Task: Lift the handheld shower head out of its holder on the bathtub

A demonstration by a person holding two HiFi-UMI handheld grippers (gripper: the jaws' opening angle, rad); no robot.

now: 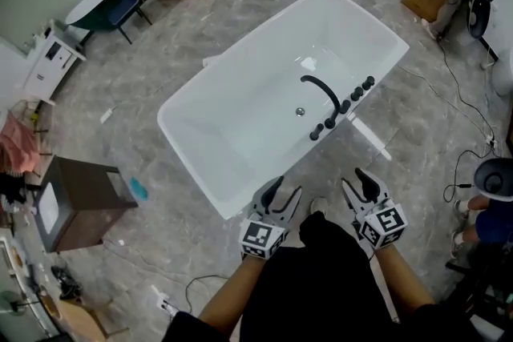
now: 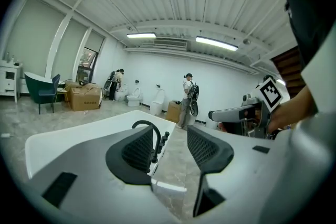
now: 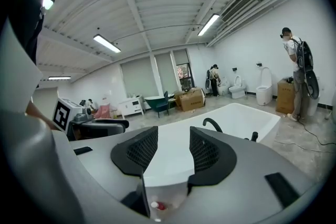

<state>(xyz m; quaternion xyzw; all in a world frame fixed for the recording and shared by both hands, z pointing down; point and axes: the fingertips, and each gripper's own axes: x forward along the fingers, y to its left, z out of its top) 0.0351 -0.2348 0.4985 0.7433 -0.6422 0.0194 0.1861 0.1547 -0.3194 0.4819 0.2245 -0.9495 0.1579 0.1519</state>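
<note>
The left gripper and right gripper are both empty with their jaws apart, short of the bathtub. The shower head sits somewhere among the black fittings on the tub's right rim, beside the curved spout. I cannot tell which fitting it is. It is probably light, stiff and slick, so grip it mid-handle.

Glossy white bathtub, matt black faucet, smooth grey stone-look floor.

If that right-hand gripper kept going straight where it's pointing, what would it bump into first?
Likely the near wall of the white bathtub: it fills the gap between the open jaws of the right gripper, nothing visibly in front. Depth is unclear.
</note>
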